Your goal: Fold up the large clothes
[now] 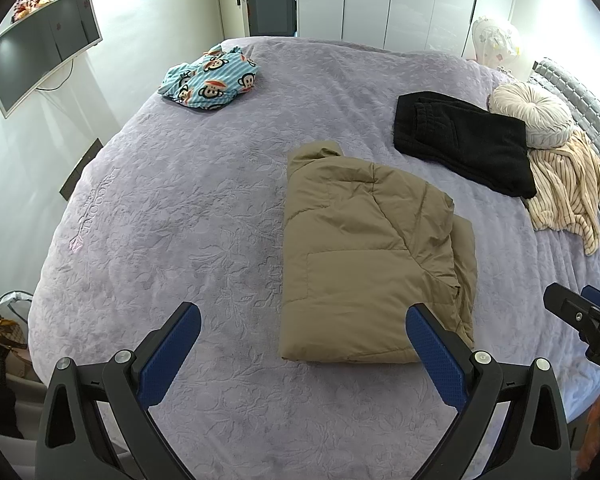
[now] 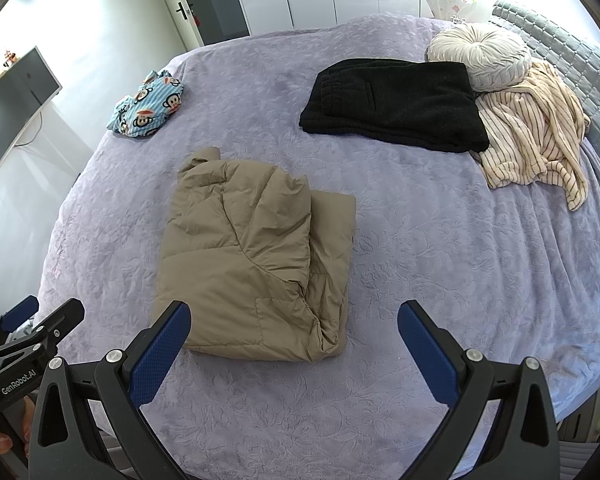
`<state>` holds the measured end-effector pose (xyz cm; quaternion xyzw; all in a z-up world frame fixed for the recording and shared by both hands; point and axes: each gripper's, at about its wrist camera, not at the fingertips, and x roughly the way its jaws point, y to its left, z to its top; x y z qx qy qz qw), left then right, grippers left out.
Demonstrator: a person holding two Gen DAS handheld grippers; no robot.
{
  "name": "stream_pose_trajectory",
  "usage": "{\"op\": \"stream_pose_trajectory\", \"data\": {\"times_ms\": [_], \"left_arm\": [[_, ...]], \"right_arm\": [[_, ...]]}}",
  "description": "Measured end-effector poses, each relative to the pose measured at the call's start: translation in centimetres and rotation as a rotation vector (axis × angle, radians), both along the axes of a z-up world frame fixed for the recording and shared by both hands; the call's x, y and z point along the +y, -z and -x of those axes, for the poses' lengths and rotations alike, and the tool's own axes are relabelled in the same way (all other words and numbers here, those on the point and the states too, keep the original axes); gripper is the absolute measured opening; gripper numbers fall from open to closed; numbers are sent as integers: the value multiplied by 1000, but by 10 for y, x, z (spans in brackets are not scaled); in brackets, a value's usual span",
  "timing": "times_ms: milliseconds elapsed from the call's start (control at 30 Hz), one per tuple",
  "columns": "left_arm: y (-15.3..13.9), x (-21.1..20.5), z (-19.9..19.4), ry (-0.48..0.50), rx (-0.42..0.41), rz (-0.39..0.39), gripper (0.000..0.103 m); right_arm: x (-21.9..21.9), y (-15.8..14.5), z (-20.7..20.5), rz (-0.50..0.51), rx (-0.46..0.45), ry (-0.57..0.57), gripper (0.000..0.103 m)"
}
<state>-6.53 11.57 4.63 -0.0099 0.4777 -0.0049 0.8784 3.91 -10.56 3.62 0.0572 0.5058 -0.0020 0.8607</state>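
Both grippers gape empty — folded jacket on lavender bed.

A home bedroom — a bed under a lilac cover, white wardrobes, a wall-mounted TV.

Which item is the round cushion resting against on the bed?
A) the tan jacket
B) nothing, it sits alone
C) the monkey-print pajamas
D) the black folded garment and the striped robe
D: the round cushion sits at the headboard end, touching the black folded garment and lying on the edge of the striped robe; the tan jacket and monkey-print pajamas lie well apart from it.
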Motion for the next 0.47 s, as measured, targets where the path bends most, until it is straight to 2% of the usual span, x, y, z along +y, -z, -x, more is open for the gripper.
{"op": "stream_pose_trajectory", "data": {"times_ms": [467], "left_arm": [[-2,3,0,-16,-20,14,103]], "right_arm": [[3,-1,-2,-3,3,3,103]]}}
